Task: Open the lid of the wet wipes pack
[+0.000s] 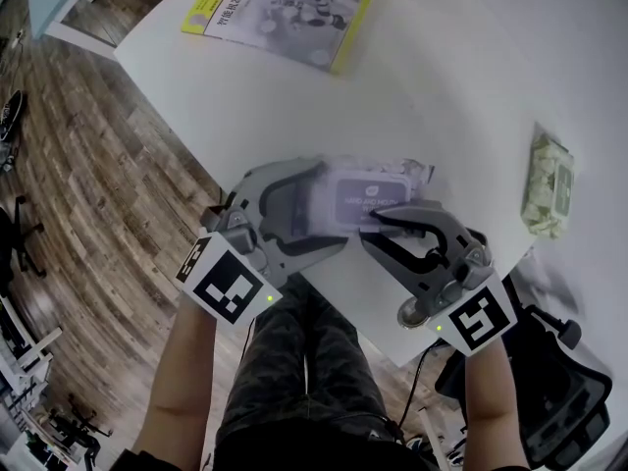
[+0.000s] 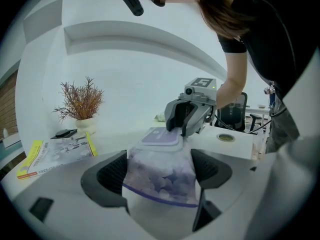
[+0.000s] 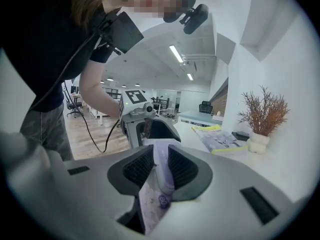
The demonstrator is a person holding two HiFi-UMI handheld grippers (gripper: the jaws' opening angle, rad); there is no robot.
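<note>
A purple wet wipes pack (image 1: 339, 226) lies at the white table's (image 1: 442, 96) near edge, with its lilac lid (image 1: 371, 196) on top. My left gripper (image 1: 324, 204) is shut on the pack's left end; in the left gripper view the pack (image 2: 160, 176) fills the space between both pads (image 2: 112, 174). My right gripper (image 1: 371, 229) comes from the right, its jaws closed narrowly on the pack's other end at the lid's rim. In the right gripper view the pack (image 3: 155, 199) stands edge-on between the pads (image 3: 140, 166). The lid (image 2: 161, 138) lies flat.
A yellow-edged booklet (image 1: 280, 8) lies at the table's far side. A second, green wipes pack (image 1: 549, 184) sits at the right edge. A dried plant in a white pot (image 2: 80, 101) stands by the wall. An office chair (image 1: 559, 381) is below right.
</note>
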